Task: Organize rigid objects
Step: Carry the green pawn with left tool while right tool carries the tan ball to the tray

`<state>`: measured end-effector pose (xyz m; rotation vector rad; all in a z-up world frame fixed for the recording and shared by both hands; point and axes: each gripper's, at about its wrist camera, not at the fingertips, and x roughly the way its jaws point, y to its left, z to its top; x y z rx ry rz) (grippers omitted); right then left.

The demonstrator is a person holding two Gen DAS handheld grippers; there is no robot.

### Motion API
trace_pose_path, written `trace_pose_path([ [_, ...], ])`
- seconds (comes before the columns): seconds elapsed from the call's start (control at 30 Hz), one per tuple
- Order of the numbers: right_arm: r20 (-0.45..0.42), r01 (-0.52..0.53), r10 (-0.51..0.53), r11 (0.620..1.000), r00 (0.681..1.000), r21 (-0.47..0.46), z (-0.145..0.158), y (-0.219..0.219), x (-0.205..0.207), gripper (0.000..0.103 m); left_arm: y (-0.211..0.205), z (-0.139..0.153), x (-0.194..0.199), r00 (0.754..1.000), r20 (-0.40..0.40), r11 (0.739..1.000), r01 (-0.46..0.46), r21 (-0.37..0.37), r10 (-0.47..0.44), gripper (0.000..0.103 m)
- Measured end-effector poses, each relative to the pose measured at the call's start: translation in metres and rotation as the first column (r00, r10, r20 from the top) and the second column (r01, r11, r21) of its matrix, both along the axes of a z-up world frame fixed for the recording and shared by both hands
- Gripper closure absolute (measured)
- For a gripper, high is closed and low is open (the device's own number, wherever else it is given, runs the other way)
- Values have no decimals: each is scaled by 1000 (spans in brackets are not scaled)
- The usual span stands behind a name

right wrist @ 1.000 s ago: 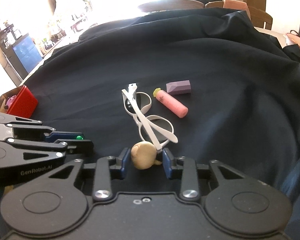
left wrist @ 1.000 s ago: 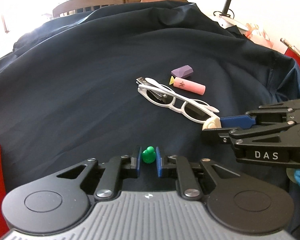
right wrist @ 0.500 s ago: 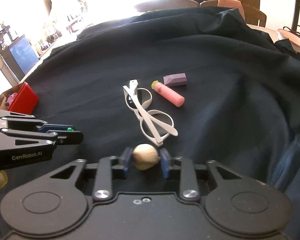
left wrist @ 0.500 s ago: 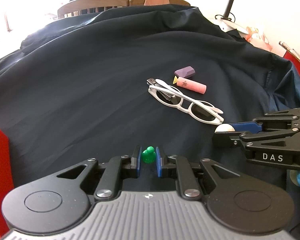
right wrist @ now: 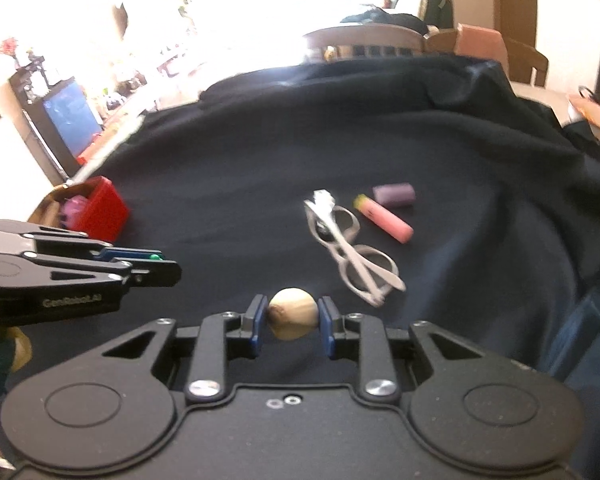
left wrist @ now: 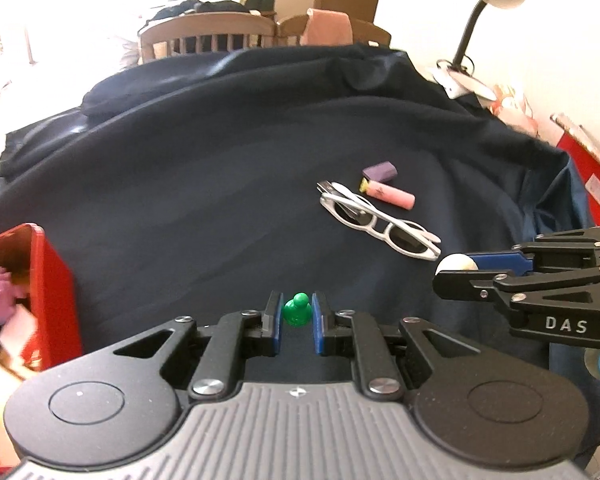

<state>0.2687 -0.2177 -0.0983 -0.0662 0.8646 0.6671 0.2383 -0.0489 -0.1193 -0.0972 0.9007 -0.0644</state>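
Green pawn (left wrist: pixel 297 311), tan ball (right wrist: pixel 293 319) — both clamped aloft.

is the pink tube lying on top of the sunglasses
No, the pink tube lies on the cloth beside the sunglasses, apart from them, next to the purple block.

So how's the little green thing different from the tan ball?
The green pawn is small and bright, with a knob on top; the tan ball is larger, pale and rounded. The pawn sits in the left gripper, the ball in the right gripper. Both are pinched between blue pads.
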Motion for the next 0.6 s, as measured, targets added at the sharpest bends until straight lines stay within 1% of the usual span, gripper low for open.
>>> trace_pose_path([
  [0.13,27,-34,33,999,999,31,20,18,-8,76,18,16,-13,999,22,1000,-27,-7,27,88],
  [0.27,45,-74,72,996,996,50,34,40,-15,76,38,28,-26,997,38,998,-63,-10,63,88],
  [0.47,67,-138,134,988,989,65,44,81,-25,76,69,41,-49,993,62,995,-104,-3,104,88],
  [0.6,76,-182,177,981,981,63,47,110,-34,76,96,46,-67,988,70,990,-139,0,138,88],
])
